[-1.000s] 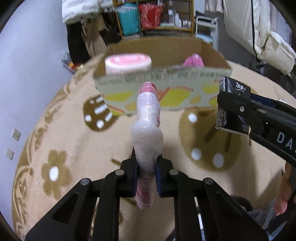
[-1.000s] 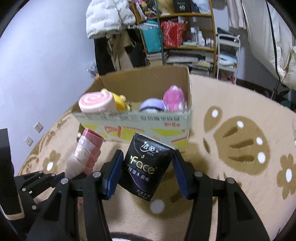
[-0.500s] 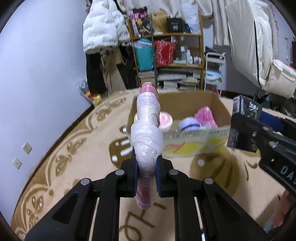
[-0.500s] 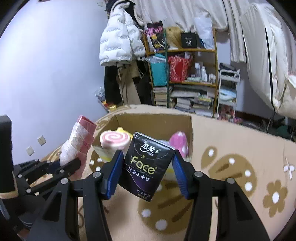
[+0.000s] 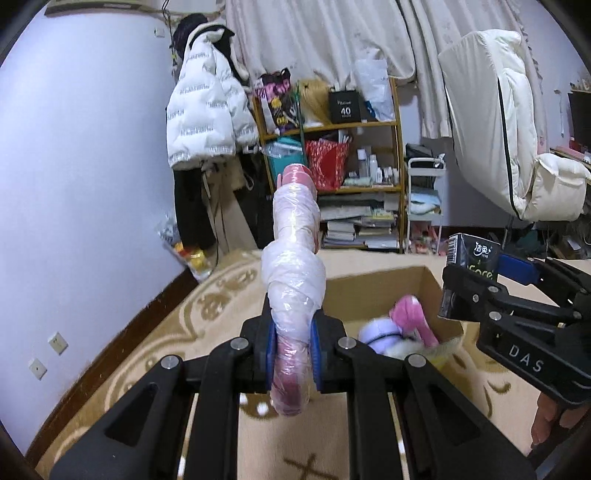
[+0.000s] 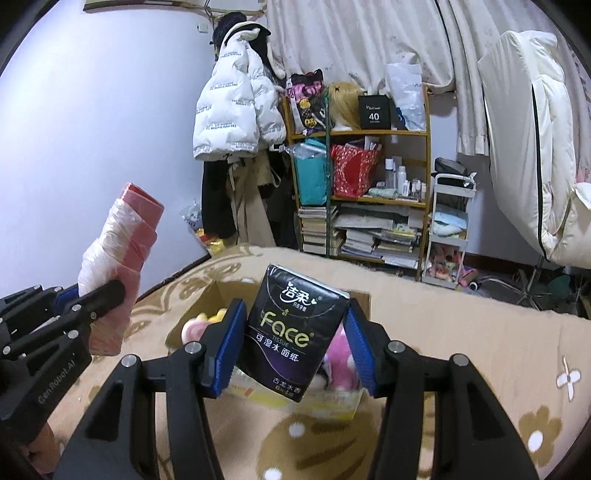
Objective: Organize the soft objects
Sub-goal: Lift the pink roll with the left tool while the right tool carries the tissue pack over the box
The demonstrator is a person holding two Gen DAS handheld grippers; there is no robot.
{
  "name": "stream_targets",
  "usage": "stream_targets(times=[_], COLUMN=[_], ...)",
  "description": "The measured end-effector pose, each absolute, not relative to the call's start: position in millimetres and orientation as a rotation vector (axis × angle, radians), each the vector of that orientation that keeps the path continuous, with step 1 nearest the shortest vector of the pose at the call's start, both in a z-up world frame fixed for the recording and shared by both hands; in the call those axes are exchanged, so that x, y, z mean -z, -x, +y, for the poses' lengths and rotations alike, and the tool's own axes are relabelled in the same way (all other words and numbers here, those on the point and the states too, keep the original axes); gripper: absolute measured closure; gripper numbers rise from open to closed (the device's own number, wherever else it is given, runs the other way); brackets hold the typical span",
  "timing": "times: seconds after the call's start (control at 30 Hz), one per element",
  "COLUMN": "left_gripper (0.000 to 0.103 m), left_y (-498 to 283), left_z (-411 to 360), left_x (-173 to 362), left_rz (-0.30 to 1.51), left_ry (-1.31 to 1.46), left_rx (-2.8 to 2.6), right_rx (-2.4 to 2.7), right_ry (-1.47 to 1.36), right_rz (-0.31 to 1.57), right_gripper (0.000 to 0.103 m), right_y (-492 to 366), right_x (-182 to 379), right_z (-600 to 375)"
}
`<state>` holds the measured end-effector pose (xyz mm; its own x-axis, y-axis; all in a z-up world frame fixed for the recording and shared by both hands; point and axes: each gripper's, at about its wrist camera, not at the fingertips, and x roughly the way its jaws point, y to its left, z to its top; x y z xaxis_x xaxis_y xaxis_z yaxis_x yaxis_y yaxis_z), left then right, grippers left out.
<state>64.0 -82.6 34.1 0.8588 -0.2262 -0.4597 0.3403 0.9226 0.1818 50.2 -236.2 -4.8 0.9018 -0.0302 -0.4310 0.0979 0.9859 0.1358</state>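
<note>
Black plastic filled the bottom of both frames, where each gripper's arms ran forward to blue pads. In the left wrist view the left gripper [image 5: 293, 345] had its pads pressed against a pink roll wrapped in clear plastic [image 5: 294, 280], which stood upright through the centre of the frame, its lower end hanging below the fingers. In the right wrist view the right gripper [image 6: 295, 343] pinched a black tissue pack [image 6: 293, 334] printed with "Face", tilted a little, at lower centre; the same pack showed at the right edge of the left view, held by the other tool. The roll and the left tool appeared at the left edge of the right view, well apart from the pack. Just beyond the fingers an open cardboard box [image 6: 360, 300] sat on a beige patterned rug [image 6: 461, 332]. Inside it lay a pink plush toy [image 5: 410, 319], a pale lavender toy [image 5: 380, 329] just beside it, and something yellow [image 6: 212, 315] toward the box's left side. Farther back, at centre, stood a wooden shelf [image 6: 369, 199] crammed with books, bags and bottles. A white puffer jacket [image 6: 236, 107] hung to its left, and pale curtains [image 6: 369, 33] covered the upper part of the frame.
</note>
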Motion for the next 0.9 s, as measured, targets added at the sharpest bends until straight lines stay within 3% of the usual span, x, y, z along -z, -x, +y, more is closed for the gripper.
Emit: stream_targets(times=[0.47,0.9], left_gripper=[0.089,0.088], left_y=[-111,-143], left_z=[-93,-114], left_x=[-23,12], left_rz=[0.469,0.616], left_ry=[-0.213,-0.163], left_rx=[0.338,0.405], right_rx=[0.018,-0.002], right_ry=[-0.138,-0.137], right_rz=[0.441,0.512], right_gripper=[0.046,0.046], right_y=[-100,-127], right_x=[18,58], right_z=[-246,-250])
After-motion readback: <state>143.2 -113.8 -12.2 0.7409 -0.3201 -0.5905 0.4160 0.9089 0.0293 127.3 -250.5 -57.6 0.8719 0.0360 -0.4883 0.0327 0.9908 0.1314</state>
